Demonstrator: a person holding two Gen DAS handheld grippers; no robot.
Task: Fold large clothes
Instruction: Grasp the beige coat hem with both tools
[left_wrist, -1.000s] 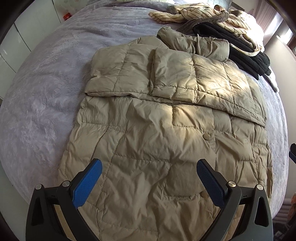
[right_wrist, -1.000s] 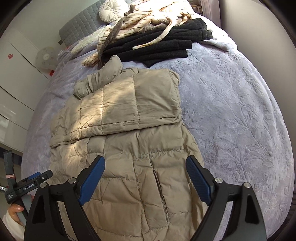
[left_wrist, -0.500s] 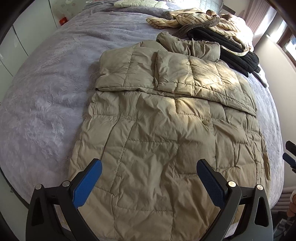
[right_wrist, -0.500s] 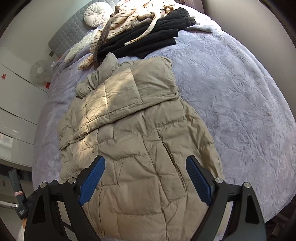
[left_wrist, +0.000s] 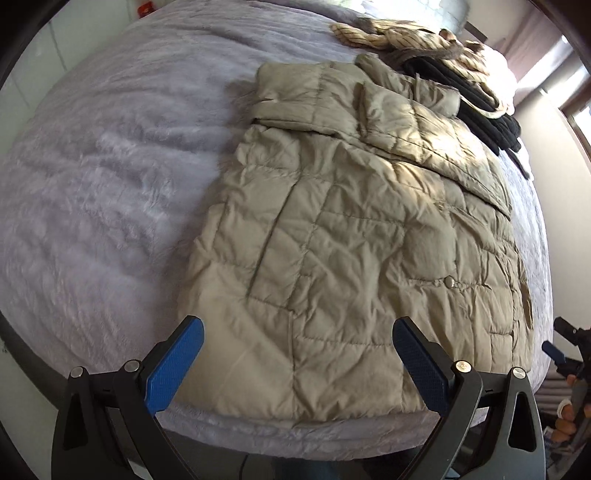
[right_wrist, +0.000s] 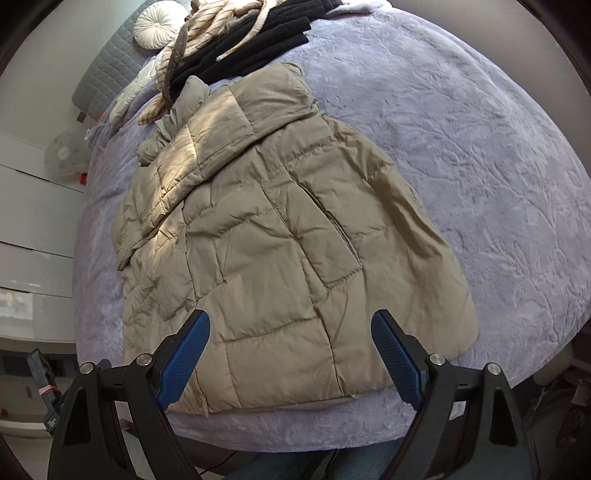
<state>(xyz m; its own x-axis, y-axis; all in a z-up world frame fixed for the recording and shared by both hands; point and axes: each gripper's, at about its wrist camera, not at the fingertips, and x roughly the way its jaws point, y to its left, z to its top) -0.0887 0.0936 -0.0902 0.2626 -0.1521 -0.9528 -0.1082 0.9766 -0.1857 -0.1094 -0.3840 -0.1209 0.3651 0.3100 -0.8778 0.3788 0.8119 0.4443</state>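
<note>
1. Jacket (left_wrist: 354, 236) lies flat on the bed (left_wrist: 96, 192), sleeves already folded across its top.
2. Lengthwise folds remain, I judge.
3. Left tongs (left_wrist: 295, 354) and right tongs (right_wrist: 291, 347) gape wide, empty, over the hem.

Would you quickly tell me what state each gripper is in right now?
Left gripper: open, holding nothing, above the jacket.
Right gripper: open, holding nothing.

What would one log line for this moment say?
left tool: open, empty | right tool: open, empty | jacket: flat on bed, sleeves folded in
</note>
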